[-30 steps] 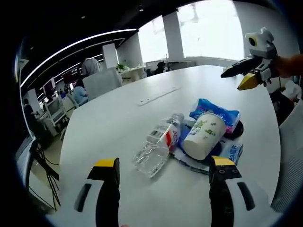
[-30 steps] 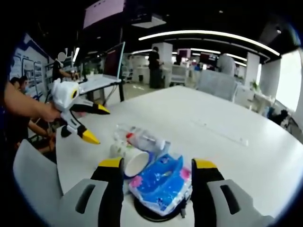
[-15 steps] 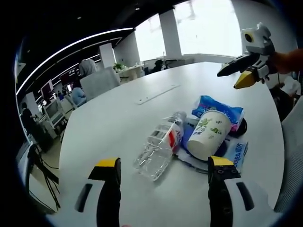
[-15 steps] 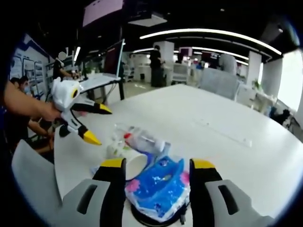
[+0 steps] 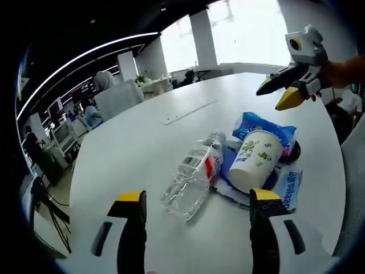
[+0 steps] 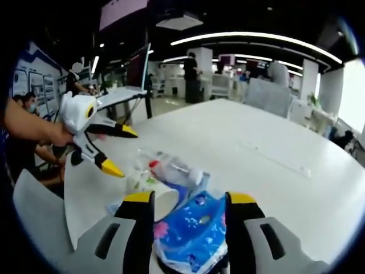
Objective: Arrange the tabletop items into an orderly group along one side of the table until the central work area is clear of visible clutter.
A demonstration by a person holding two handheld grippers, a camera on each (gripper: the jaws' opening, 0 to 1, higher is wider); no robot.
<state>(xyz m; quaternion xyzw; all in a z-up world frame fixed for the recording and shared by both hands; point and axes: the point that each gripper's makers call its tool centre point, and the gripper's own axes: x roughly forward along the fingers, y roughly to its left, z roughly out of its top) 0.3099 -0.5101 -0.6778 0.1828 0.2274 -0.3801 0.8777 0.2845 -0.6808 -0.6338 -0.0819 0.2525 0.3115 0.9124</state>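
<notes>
**Closing on the tissue pack without upsetting the cup**

In the right gripper view, the right gripper stands with its jaws spread on either side of the blue tissue pack, which lies between them at the near edge of the pile. Nothing is pinched yet. A good grasp, I judge, means going straight down over the middle of the pack and squeezing gently, since the soft wrapper will crumple and could slip out sideways. Something dark and round seems to lie under the pack; what it is I cannot tell, so the lift should be slow in case it drags.

Just beyond, touching the pack, a paper cup lies on its side with its mouth toward the gripper. It is light and round and may roll if the pack is tugged.

Behind it lies a clear plastic bottle, also on its side.

In the left gripper view, the left gripper is likewise spread and holds nothing, hovering above the table just short of the bottle. It could steady the bottle or cup during the lift.

Farther off, the pale table stretches bare toward the office desks.
</notes>
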